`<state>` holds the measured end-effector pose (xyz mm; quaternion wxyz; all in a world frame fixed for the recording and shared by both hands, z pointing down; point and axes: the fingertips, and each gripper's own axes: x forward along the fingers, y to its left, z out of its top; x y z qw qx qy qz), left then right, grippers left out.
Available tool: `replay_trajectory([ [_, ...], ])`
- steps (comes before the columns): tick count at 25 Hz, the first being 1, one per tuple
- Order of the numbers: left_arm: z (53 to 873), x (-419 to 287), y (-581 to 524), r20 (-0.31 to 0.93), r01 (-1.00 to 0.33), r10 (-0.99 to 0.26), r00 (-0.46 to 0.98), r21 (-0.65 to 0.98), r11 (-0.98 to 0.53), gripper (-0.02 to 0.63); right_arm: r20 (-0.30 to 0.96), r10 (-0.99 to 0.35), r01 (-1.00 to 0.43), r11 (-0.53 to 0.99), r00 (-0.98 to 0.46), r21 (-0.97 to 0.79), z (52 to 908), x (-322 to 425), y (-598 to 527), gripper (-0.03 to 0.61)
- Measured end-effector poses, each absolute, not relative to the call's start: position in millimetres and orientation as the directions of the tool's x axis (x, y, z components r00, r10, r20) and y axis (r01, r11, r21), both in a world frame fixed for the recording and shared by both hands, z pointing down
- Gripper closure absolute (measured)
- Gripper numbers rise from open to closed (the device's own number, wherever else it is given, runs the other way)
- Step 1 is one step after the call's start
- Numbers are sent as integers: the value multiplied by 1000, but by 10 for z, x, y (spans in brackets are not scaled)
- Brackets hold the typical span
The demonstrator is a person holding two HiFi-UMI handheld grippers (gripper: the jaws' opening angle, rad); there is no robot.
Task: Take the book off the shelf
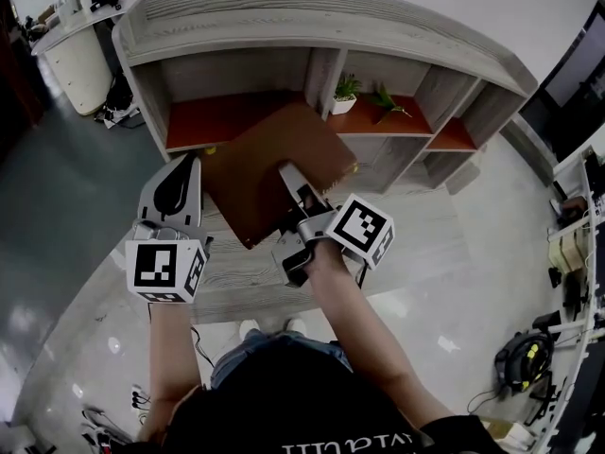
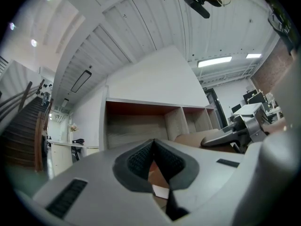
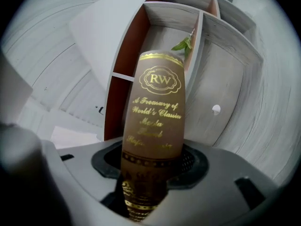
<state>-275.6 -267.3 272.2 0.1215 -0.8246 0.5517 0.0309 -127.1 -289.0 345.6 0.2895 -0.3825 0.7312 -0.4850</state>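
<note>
A brown book (image 1: pixel 269 164) with gold lettering hangs tilted in front of the grey shelf unit (image 1: pixel 284 36), clear of its red-brown boards. My right gripper (image 1: pixel 291 178) is shut on the book; in the right gripper view the book's spine (image 3: pixel 157 107) stands between the pads of the right gripper (image 3: pixel 153 161), which touch it on both sides. My left gripper (image 1: pixel 192 161) is just left of the book's edge. In the left gripper view the left gripper (image 2: pixel 153 149) has its pads meeting at the tips, and part of the book (image 2: pixel 197 138) shows beyond.
A small potted plant (image 1: pixel 345 93) and a green sprig (image 1: pixel 388 102) stand on the middle shelf board. A white desk (image 1: pixel 80 45) is at the far left. Cables and gear (image 1: pixel 525 357) lie on the floor at the right.
</note>
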Motion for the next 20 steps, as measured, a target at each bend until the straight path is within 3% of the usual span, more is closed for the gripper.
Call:
replay_trajectory([
  [10,2684,-2580,-2707,-202,-910,-890,409,-156,-383,601,12,-849,-547,330,-528,-769,3372,-1069,-2682,339],
  [20,2664,-2435,-2739,-210,-899,-876,435,-152,-410,601,149,-902,-815,283,-405,-506,3377,-773,-2582,341],
])
